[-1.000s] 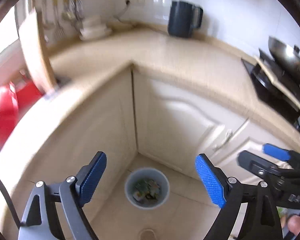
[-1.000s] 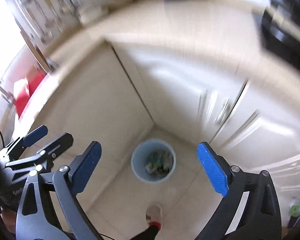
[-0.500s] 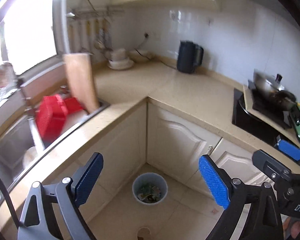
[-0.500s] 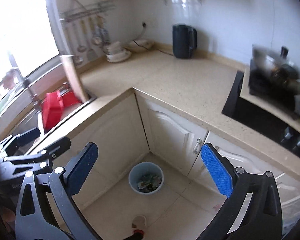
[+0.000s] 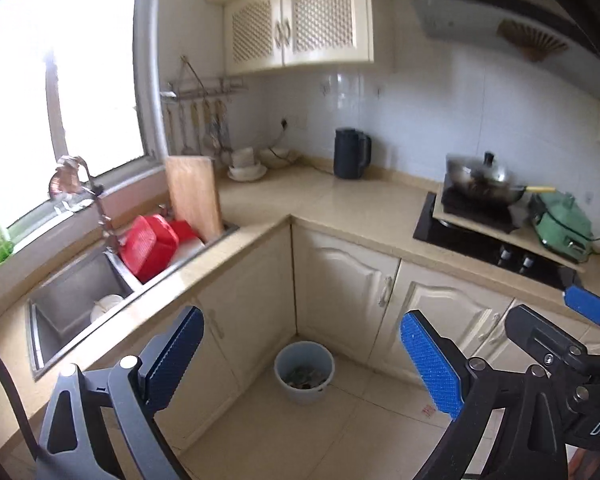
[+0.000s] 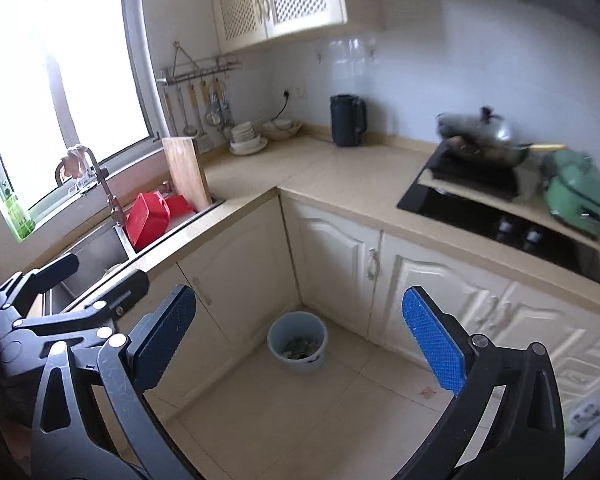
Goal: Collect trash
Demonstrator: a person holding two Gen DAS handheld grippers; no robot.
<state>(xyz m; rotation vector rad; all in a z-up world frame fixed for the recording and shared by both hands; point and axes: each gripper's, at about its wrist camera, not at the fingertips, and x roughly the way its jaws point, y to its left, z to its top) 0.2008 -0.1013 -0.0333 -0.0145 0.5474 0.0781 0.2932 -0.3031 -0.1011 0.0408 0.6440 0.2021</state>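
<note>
Where counters meet, bin (image 5: 304,371) on floor (image 5: 340,432), cabinets (image 5: 348,292) flanking.

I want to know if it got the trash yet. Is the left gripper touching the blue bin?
Apart. In the left wrist view the left gripper has its fingers spread wide and empty, high above the floor where the blue bin stands, far below them.

A dark kettle (image 5: 351,159) stands at the back of the beige tabletop (image 5: 340,204), near stacked white bowls (image 5: 245,162). A wooden cutting board (image 5: 194,196) leans upright at the sink (image 5: 76,300), red baskets (image 5: 152,246) just beside it. A lidded wok (image 5: 480,180) sits on the stove, a green appliance (image 5: 562,226) alongside.
</note>
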